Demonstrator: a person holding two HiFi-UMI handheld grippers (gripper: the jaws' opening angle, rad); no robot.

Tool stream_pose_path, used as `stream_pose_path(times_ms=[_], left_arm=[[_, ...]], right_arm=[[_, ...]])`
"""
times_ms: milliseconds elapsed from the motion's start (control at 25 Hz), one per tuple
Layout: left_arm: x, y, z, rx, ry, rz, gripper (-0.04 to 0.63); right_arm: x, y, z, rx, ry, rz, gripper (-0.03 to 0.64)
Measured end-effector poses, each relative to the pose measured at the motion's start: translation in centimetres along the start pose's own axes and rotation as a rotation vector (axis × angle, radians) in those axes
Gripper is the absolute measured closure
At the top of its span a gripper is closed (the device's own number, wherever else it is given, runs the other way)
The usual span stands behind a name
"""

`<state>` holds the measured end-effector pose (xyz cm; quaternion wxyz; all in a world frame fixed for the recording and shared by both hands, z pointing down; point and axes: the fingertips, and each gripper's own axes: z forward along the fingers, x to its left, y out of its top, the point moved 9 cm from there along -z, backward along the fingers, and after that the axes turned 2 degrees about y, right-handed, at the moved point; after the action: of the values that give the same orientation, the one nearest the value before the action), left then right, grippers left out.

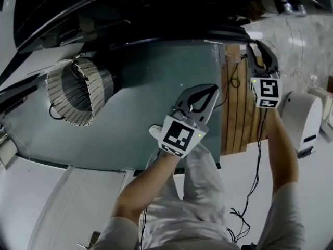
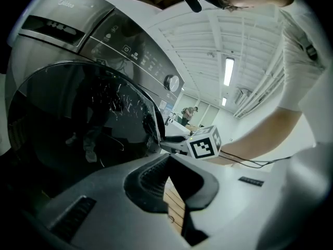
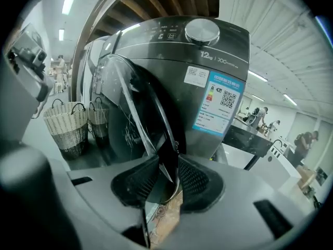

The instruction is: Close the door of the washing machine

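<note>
The dark front-loading washing machine (image 3: 208,61) stands with its round glass door (image 3: 135,119) swung open. My right gripper (image 3: 169,178) has the door's outer rim between its ribbed pads and is shut on it. From the head view, that right gripper (image 1: 254,50) reaches up to the door's dark edge (image 1: 156,20). In the left gripper view the door glass (image 2: 78,119) fills the left side, and the right gripper (image 2: 164,144) meets its rim. My left gripper (image 1: 210,90) hangs lower, in front of the machine and apart from the door. Its jaws (image 2: 169,178) are shut on nothing.
A woven laundry basket (image 1: 73,90) stands on the grey-green mat (image 1: 156,87) left of the machine, with a second basket (image 3: 96,119) beside it. Wooden planks (image 1: 239,103) border the mat on the right. A white appliance (image 1: 304,119) sits further right. Cables trail from both grippers.
</note>
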<state>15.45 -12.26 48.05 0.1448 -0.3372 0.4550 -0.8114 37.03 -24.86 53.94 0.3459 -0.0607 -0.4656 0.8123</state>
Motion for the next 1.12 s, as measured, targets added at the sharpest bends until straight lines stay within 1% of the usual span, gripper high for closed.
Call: stream_pose_path(times_ms=[280,560,840,1120], left_arm=[[0.8,0.4,0.5,-0.02,0.012,-0.008,0.594],[1.9,1.7,1.4,-0.06,0.023,0.002,0.594],[2.4,2.8,2.4,-0.094,0.025,0.015,0.594],[2.0,2.2,2.8,-0.077,0.009,0.02,0.594]], right_arm=[[-0.7,0.6,1.7,-0.015,-0.051,0.056,0.514],[-0.7,0.9,2.0,-0.014,-0.074,0.078,0.517],[-0.4,1.1,2.2,-0.002,-0.104,0.129,0.515],[-0.5,1.0,2.2,-0.01,-0.116,0.142,0.517]])
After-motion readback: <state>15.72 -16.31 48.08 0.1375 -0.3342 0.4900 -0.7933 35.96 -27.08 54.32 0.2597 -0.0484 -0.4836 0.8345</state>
